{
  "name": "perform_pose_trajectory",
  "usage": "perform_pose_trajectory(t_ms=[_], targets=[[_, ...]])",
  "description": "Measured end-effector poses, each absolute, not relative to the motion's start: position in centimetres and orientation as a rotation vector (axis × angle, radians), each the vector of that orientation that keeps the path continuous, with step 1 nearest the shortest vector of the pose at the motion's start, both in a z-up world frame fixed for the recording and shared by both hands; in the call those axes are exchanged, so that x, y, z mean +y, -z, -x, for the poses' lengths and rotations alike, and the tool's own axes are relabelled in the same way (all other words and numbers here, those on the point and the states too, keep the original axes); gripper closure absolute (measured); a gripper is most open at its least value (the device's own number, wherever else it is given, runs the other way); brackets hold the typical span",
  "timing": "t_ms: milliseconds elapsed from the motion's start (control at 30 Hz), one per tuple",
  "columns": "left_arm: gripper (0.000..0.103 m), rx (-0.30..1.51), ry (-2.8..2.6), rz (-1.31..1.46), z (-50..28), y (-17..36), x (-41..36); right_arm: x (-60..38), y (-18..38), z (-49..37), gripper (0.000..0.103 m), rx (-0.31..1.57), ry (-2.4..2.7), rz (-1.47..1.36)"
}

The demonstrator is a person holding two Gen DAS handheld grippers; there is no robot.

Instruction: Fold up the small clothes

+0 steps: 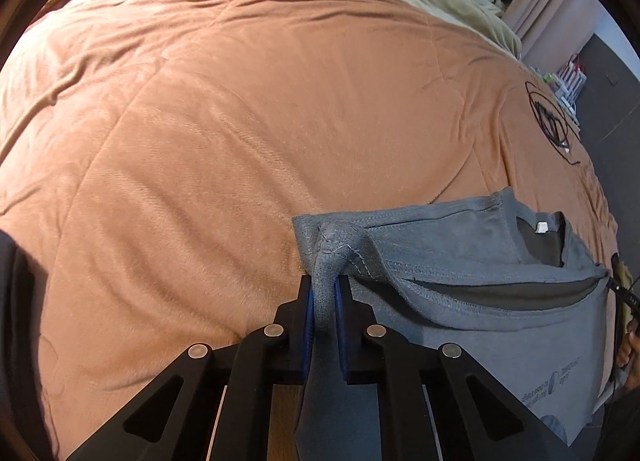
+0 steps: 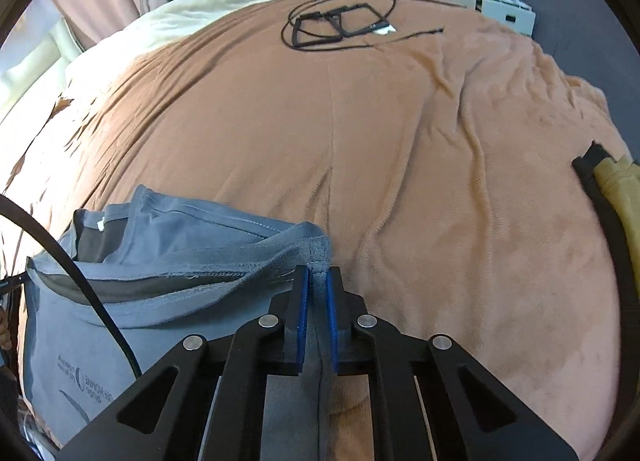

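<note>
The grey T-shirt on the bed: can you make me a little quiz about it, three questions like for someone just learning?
1. True or false: both grippers are shut on the grey T-shirt.
2. What lies farther up the brown blanket? A) coiled black cable B) a book C) a shoe
3. Fill in: the left gripper and right gripper each pinch a ____ corner of the shirt.

Key: 1 true; 2 A; 3 sleeve-side, where the fabric bunches between the blue fingers.
</note>
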State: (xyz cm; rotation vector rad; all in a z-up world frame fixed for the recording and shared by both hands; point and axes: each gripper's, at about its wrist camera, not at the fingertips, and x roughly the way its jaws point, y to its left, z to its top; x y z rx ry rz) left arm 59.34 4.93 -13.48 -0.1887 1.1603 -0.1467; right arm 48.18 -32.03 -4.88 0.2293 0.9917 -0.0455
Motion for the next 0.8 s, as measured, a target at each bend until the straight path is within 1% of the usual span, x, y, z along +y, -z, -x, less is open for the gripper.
perform_pose_trajectory(t_ms=[267, 433, 500, 533, 567, 733, 800], targets=[[0.093, 1.138, 0.143, 0.175, -58.3, 11.3, 4.6, -31.2, 1.9, -46.5, 0.099, 0.94, 0.055, -0.208], [0.093, 1.159, 0.103, 0.16, -58.5, 11.8, 4.7, -30.9, 1.5, -45.8, 0.099, 0.937, 0.052, -0.206], [0.096, 1.172, 0.073, 0.164, -58.4, 12.4, 5.0, -31.0, 1.7, -45.8, 0.099, 0.939, 0.055, -0.216], [0.1, 1.179, 0.065, 0.175, -58.4, 12.7, 5.3, -31.1, 1.8, -45.8, 0.099, 0.939, 0.054, -0.222], [0.101, 1.178, 0.063, 0.184, -58.3, 12.8, 5.5, -31.2, 1.8, -45.9, 0.099, 0.94, 0.052, -0.226], [0.102, 1.156, 0.096, 0.207, -58.2, 12.4, 6.0, -31.3, 1.7, -46.3, 0.099, 0.941, 0.039, -0.226], [0.098, 1.169, 0.122, 0.231, -58.5, 12.5, 5.9, -31.4, 1.8, -46.4, 0.098, 0.945, 0.04, -0.224]])
